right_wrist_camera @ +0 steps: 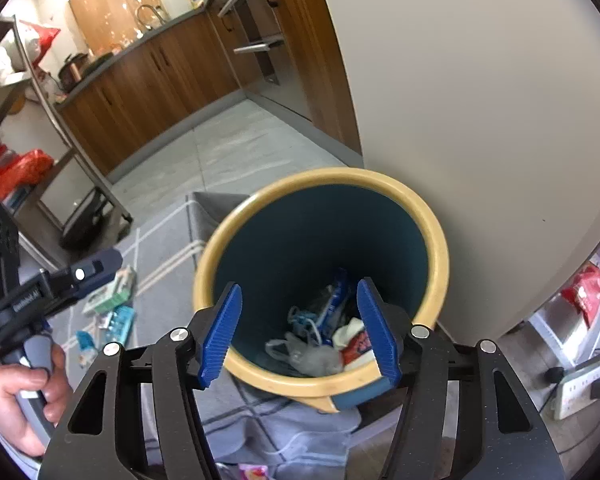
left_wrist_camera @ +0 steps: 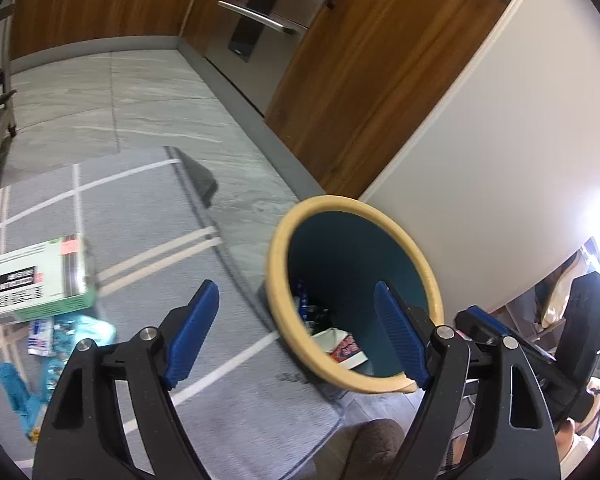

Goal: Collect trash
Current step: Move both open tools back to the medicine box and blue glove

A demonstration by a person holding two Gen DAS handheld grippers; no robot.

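Note:
A teal waste bin with a yellow rim (right_wrist_camera: pixel 436 240) stands on the floor against a white wall. Inside it lie a clear plastic bag (right_wrist_camera: pixel 320 356), a red-and-white packet (right_wrist_camera: pixel 356 344) and blue wrappers (right_wrist_camera: pixel 336 300). My right gripper (right_wrist_camera: pixel 299 285) hangs open over the bin's mouth, with nothing between its fingers. My left gripper (left_wrist_camera: pixel 294 286) is also open and empty, just left of the bin rim (left_wrist_camera: pixel 278 248). On the grey rug lie a green-and-white box (left_wrist_camera: pixel 40 276), blue wrappers (left_wrist_camera: pixel 72 332) and a teal scrap (left_wrist_camera: pixel 16 384).
The grey striped rug (left_wrist_camera: pixel 148 216) covers the floor left of the bin, with tiles beyond it. Wooden cabinets (left_wrist_camera: pixel 380 80) and a white wall (right_wrist_camera: pixel 480 100) close off the right. A metal rack (right_wrist_camera: pixel 60 152) stands at the left. A power strip (right_wrist_camera: pixel 584 384) lies at the right.

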